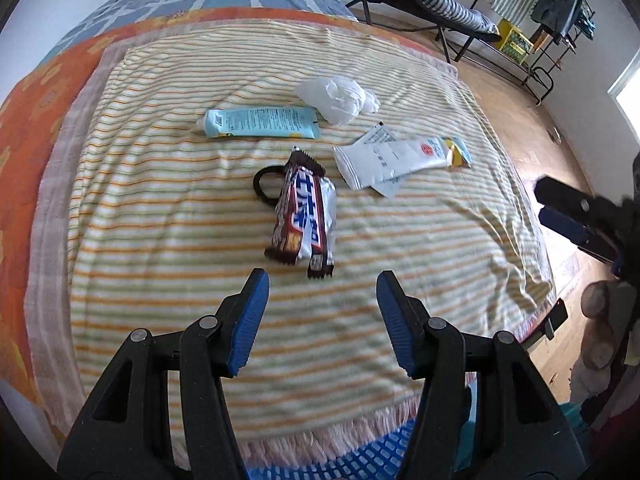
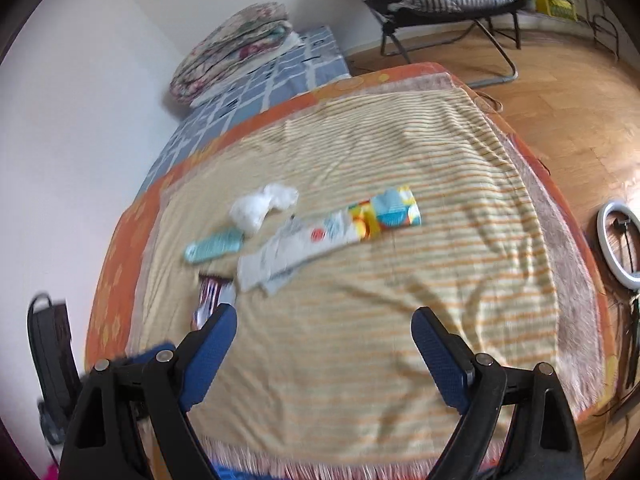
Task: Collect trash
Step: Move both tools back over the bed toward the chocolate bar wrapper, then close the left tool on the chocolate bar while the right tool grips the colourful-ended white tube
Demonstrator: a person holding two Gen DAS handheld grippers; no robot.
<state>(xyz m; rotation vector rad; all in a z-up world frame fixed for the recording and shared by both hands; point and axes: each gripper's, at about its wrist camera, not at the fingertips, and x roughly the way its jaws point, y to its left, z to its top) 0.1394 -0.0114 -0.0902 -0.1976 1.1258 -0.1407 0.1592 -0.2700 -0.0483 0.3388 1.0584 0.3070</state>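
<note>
Approach step: left gripper fingers apart, empty, just short of the brown-and-white snack wrapper; right gripper likewise apart. Next: straddle wrapper, close.

left gripper parted, right gripper spread wide

Bed under a yellow-and-orange striped fringed blanket

On it lie a pale blue plastic tube, a crumpled white tissue, a white squeezed tube with yellow end, a brown-and-white candy bar wrapper and a black hair-tie loop.
</note>
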